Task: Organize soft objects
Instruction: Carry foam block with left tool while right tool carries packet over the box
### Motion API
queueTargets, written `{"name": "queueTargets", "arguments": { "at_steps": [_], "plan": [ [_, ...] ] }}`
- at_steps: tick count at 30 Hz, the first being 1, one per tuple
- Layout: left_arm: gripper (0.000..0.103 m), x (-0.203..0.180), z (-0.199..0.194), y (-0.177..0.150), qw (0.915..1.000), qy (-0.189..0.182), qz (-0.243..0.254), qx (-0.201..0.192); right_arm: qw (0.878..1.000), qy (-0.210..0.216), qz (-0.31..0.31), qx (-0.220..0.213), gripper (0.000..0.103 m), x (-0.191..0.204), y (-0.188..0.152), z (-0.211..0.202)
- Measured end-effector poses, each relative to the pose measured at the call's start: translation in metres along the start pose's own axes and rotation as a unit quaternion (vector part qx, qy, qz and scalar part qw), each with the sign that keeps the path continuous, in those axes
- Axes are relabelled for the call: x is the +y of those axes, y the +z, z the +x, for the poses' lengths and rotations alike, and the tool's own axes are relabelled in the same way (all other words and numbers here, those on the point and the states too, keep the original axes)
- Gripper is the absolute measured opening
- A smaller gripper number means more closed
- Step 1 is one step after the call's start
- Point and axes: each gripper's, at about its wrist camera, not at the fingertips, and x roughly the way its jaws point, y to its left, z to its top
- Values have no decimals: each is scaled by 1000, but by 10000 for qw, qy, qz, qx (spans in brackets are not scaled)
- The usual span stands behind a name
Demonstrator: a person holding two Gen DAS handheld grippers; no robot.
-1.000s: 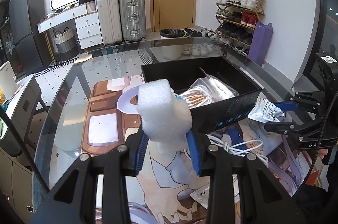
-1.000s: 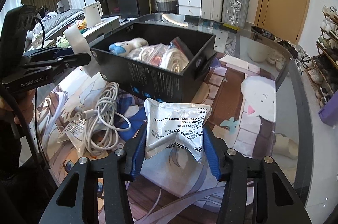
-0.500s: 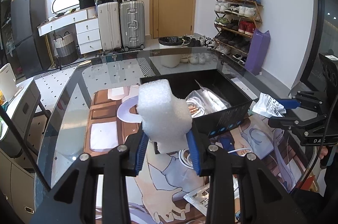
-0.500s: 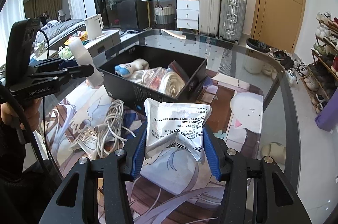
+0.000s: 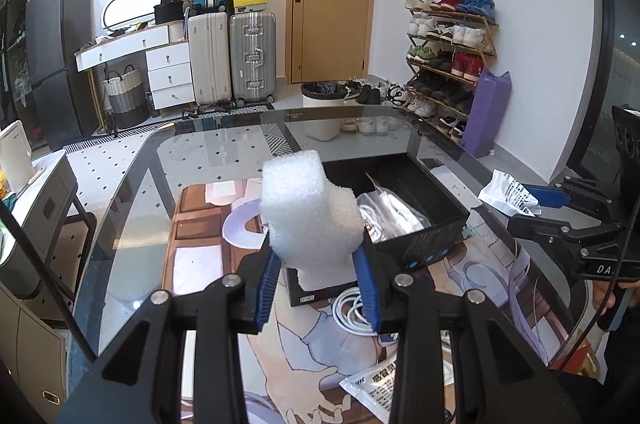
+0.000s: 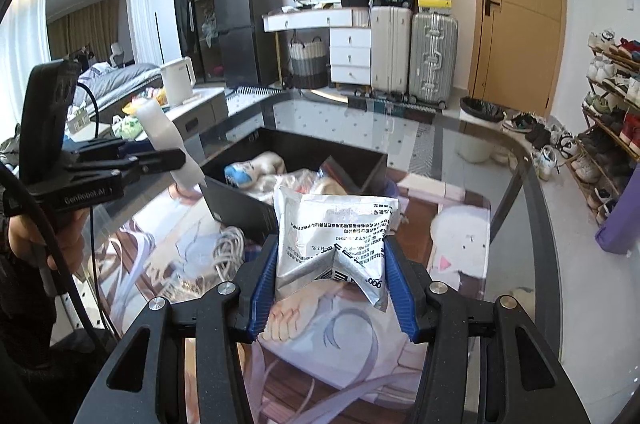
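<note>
The left tongs (image 5: 320, 288) pinch a light, squashy foam block (image 5: 310, 220) low down, while the right tongs (image 6: 330, 288) clamp a limp, crinkly foil pouch (image 6: 336, 240) by its sides, ahead of both the black box (image 5: 420, 208).

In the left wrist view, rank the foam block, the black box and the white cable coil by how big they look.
1. Black box, largest even partly hidden.
2. Foam block, held in the left claw; it sits nearer the camera, so its true size is unsure.
3. White cable coil, smallest, partly hidden behind the claw.
</note>
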Motion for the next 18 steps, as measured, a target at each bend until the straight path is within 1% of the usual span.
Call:
{"name": "queueTargets", "arguments": {
  "at_steps": [7,18],
  "plan": [
    [34,-2,1,15,9999,11,19,-105,9998,-17,-3,-178,51,5,15,-2],
    [34,3,7,28,9998,131,-6,-167,9996,-1,20,-269,51,4,33,3]
  ]
}}
